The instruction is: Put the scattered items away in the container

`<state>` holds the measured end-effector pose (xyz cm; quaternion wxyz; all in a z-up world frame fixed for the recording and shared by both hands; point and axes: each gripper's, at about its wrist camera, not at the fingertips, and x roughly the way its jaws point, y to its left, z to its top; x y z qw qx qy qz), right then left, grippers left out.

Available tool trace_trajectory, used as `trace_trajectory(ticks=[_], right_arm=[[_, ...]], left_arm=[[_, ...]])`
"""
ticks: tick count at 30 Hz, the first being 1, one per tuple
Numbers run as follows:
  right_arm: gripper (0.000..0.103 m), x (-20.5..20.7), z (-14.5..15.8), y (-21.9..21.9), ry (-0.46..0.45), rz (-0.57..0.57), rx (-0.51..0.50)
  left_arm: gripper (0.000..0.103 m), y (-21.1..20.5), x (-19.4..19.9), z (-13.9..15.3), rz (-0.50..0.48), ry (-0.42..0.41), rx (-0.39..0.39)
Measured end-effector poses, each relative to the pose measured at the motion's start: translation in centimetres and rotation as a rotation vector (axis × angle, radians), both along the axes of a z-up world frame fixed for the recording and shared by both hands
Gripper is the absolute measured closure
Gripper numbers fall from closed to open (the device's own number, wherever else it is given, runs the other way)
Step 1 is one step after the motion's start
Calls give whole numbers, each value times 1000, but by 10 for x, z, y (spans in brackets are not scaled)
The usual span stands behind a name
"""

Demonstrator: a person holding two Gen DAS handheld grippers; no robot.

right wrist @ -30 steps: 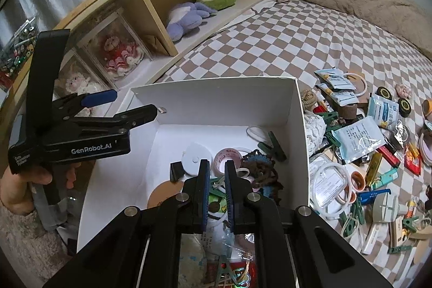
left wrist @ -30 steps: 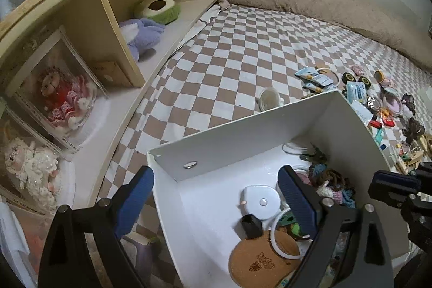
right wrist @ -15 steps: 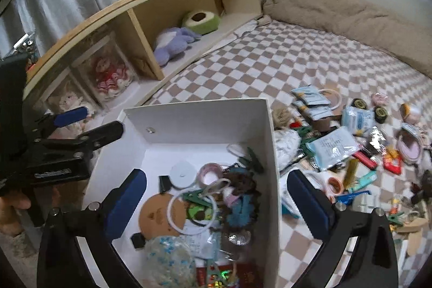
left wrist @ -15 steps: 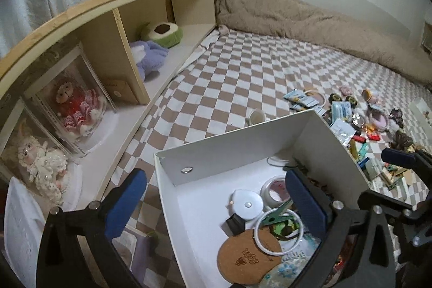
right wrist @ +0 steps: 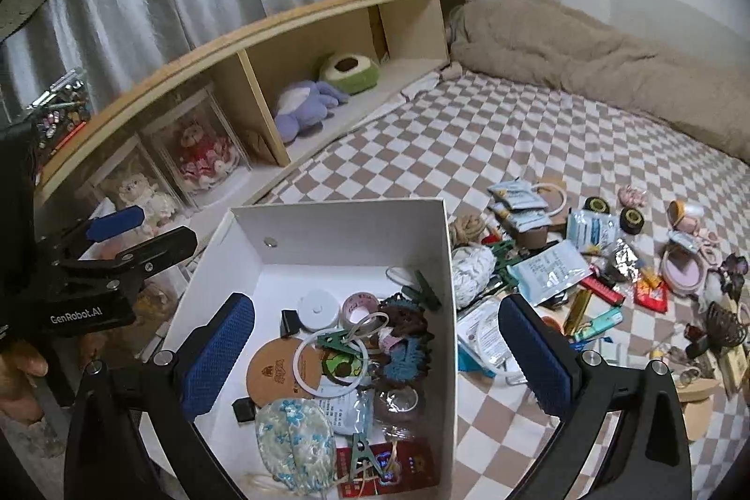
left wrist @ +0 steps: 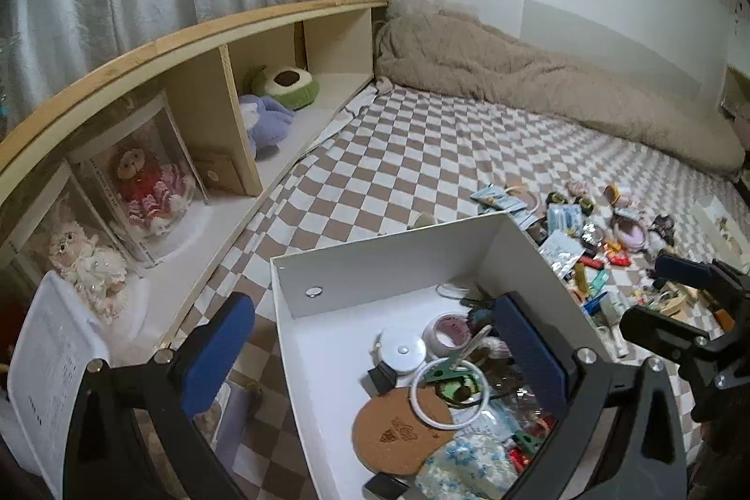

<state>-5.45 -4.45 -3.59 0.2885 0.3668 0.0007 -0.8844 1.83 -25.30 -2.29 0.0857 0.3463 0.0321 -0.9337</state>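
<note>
"GenRobot.AI" in white letters on the left gripper (right wrist: 115, 240) body

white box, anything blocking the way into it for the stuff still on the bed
Nothing visible does. The white box is open on top with no lid over it, and the scattered items lie right beside its right wall. Both the right gripper and left gripper are open and empty.
</note>
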Motion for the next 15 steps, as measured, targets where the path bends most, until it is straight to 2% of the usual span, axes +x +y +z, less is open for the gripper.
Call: trace_trajectory(ticks=[15], right_arm=[[0, 59, 31, 53, 136, -4, -34]], left_arm=[[0, 40, 69, 30, -9, 165, -27]])
